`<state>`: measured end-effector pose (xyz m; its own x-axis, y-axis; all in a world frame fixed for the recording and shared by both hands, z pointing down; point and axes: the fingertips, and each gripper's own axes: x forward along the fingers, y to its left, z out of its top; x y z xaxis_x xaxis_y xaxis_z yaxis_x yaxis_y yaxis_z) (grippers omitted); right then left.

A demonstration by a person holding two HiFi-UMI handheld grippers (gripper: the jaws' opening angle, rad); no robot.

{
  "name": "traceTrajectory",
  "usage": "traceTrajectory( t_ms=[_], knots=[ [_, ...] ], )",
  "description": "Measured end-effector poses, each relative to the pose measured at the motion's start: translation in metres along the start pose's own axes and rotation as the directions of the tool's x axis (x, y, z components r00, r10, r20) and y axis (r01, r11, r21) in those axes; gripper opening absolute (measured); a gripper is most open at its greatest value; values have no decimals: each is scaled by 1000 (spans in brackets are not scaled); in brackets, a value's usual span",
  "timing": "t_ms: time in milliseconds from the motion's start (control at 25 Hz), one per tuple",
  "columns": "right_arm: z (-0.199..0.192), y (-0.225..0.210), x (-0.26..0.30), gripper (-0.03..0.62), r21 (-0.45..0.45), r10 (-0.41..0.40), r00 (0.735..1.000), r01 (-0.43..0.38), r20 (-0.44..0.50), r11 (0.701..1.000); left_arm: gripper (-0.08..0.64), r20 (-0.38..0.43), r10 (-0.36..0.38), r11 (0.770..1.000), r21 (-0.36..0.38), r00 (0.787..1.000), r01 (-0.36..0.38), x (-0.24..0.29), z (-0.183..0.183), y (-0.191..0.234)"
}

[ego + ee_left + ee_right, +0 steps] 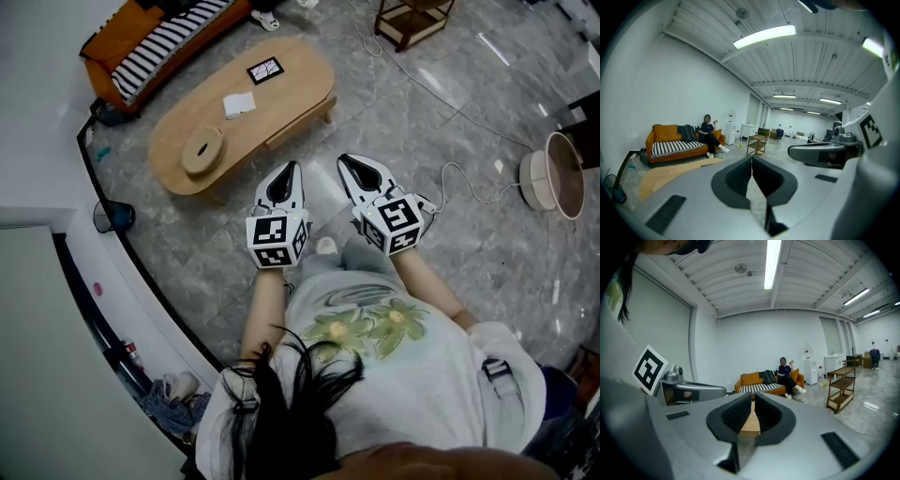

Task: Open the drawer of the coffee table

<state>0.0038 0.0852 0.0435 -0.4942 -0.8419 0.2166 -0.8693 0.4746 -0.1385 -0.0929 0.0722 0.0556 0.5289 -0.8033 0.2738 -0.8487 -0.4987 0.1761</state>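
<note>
An oval wooden coffee table [281, 94] stands on the grey tiled floor ahead of me, its drawer front [298, 122] along the near right side, closed. My left gripper [291, 169] and right gripper [347, 161] are held side by side over the floor, short of the table, both shut and empty. In the left gripper view the shut left gripper [751, 161] points past the table's top [670, 172]. In the right gripper view the shut right gripper [753, 405] points at the table [751, 423].
An orange sofa [155, 37] with a striped cushion stands beyond the table; a person [786, 376] sits on it. A wooden shelf trolley [412, 19] is at the far right, a round fan [553, 176] and cables on the floor to the right. Small items lie on the tabletop.
</note>
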Motion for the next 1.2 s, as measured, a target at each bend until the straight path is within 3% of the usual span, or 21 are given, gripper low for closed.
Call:
traceTrajectory(
  t_ms=[400, 560, 1200],
  knots=[
    [4, -24, 39, 97, 8, 4, 998, -3, -56, 1000, 25, -30, -24, 1000, -14, 999, 23, 35, 1, 22],
    [-4, -39, 63, 110, 0, 37, 997, -37, -69, 999, 91, -53, -16, 1000, -10, 998, 15, 55, 0, 36],
    [-14, -149, 164, 160, -46, 132, 963, -147, -236, 988, 181, -153, 54, 998, -29, 987, -59, 167, -6, 83]
  ],
)
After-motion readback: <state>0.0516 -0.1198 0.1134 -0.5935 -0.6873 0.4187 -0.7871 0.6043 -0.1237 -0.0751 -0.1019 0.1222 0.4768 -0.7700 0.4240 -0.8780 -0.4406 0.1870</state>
